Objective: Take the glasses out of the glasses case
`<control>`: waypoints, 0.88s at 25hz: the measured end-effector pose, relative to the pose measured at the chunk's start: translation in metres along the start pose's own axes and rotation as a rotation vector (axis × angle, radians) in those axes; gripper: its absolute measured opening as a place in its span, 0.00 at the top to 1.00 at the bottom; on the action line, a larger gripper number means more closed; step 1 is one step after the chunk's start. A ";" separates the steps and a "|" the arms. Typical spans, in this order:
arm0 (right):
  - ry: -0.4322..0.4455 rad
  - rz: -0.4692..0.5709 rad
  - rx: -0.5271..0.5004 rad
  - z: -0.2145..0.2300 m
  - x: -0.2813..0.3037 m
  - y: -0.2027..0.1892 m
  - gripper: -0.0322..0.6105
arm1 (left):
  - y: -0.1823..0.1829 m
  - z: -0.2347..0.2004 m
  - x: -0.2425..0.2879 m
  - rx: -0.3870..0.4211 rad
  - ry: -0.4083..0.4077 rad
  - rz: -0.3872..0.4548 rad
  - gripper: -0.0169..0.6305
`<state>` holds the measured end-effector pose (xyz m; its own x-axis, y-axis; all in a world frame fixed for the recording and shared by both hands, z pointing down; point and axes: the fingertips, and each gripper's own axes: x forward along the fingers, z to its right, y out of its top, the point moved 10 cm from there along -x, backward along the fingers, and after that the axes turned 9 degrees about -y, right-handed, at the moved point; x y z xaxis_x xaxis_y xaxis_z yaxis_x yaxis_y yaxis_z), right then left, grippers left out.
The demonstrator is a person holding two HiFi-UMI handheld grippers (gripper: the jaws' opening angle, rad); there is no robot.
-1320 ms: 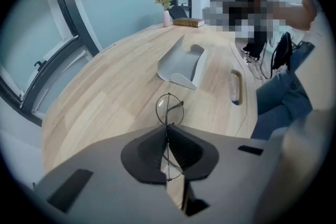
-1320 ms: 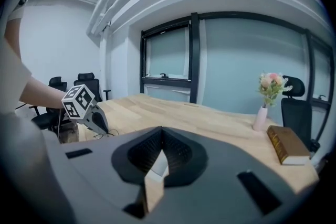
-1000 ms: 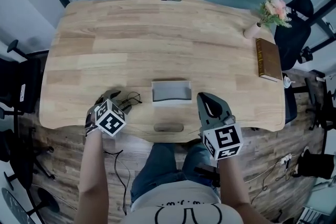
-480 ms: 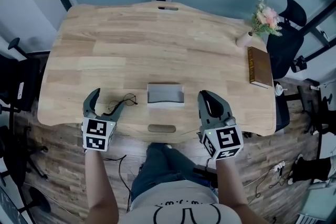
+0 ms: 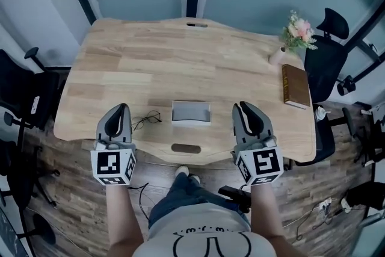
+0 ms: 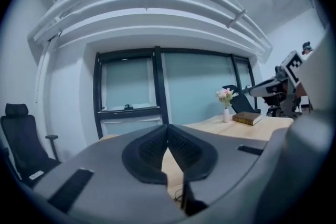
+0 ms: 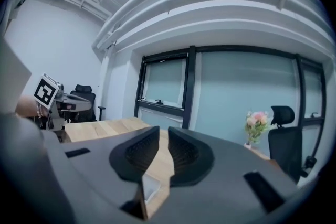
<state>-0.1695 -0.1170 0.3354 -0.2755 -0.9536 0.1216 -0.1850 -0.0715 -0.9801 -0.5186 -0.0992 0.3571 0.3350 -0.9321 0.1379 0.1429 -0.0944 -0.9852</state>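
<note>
Grey fingers (image 5: 118, 120), black-and-white marker cubes (image 5: 113, 167)

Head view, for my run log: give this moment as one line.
glasses: on table, left of case | case: open, empty | left claw: just closed, empty | right claw: ajar, empty

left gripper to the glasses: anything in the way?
Nothing visible. The glasses lie on the bare table, left of the open case and already outside it. The left gripper hangs just left of them near the table's front edge; its jaws have just closed, with nothing between them.
</note>
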 end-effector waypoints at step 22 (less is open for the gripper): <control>-0.038 0.216 0.014 0.004 -0.027 0.059 0.93 | 0.074 0.001 -0.024 0.080 0.017 0.234 0.95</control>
<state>-0.1694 -0.0965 0.2741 -0.2713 -0.9575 -0.0976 -0.1118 0.1321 -0.9849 -0.5147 -0.0835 0.2814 0.3523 -0.9310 -0.0958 0.1367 0.1525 -0.9788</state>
